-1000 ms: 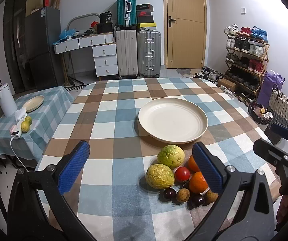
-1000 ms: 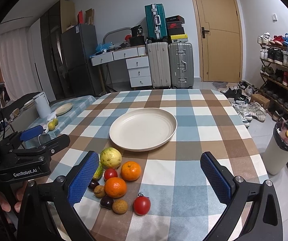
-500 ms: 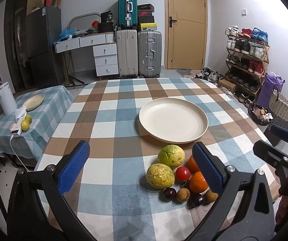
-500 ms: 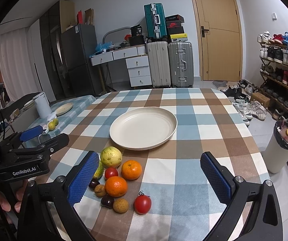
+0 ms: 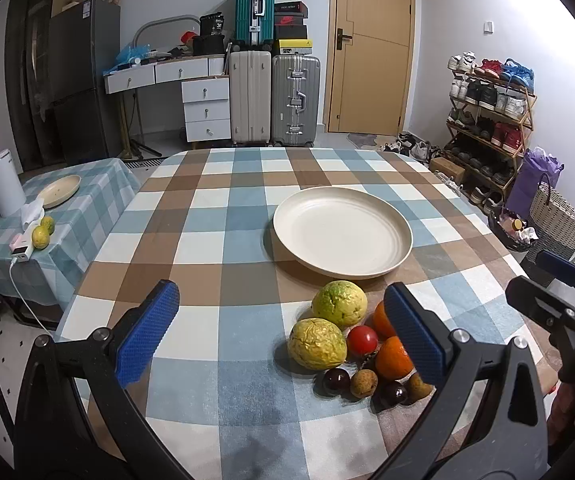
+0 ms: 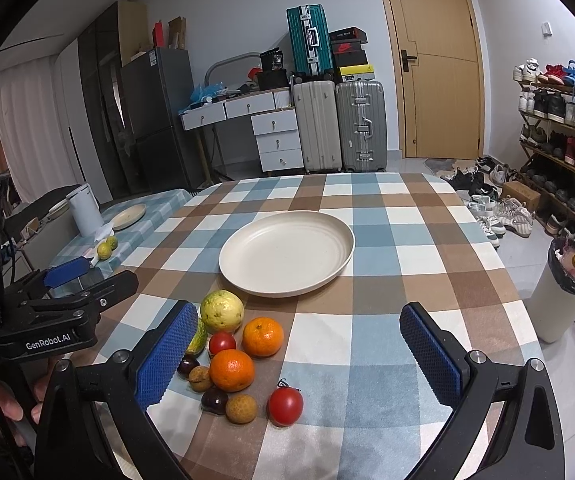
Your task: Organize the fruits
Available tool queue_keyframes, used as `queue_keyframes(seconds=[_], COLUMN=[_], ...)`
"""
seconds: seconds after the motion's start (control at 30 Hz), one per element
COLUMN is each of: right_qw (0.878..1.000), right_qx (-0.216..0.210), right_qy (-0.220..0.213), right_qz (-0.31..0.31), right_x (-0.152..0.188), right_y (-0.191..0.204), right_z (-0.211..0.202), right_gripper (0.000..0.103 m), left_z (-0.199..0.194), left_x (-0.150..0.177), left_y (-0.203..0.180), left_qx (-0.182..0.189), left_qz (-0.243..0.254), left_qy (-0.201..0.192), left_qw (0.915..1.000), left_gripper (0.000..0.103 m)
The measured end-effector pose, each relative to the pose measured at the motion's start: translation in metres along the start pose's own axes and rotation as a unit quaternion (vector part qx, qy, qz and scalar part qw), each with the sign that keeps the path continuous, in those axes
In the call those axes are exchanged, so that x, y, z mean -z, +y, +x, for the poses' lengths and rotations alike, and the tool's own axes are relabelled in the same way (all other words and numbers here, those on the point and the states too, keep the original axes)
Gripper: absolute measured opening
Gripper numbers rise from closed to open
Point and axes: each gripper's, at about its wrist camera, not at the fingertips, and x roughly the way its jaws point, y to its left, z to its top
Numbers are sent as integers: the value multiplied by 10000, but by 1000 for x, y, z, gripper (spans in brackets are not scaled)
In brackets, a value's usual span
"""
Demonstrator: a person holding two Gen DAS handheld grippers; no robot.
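Your right gripper (image 6: 299, 364) is spread wide and holds nothing, and the fruit pile (image 6: 233, 360) lies just ahead, toward its left finger. Your left gripper (image 5: 279, 340) is also apart and empty; the pile sits by its right finger. The empty plate (image 6: 287, 254) waits beyond on the surface (image 6: 407, 352). The right gripper seems nearer to the lone tomato (image 6: 285, 406).

The fruit pile (image 6: 231, 356) crowds the near left of the worktop (image 6: 407, 240), with the plate (image 6: 287, 254) just beyond; bare cloth lies open to the right and far side.
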Motion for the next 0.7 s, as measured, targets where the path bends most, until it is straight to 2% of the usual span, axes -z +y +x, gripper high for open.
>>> queue_keyframes(seconds=[0.33, 0.57, 0.7], right_qw=[10000, 9999, 9997], right_qx=[-6, -46, -69], right_qy=[2, 119, 190], right_qz=[23, 95, 115], right_x=[2, 5, 6], right_y=[1, 0, -4], right_z=[2, 13, 22], right_gripper=[103, 103, 103], left_z=[19, 47, 64], left_x=[6, 16, 22], left_y=[7, 12, 12], left_qx=[210, 536, 876], left_qz=[-102, -154, -186], left_qy=[280, 612, 886], left_qw=[9993, 9966, 9920], left_gripper=[102, 102, 102])
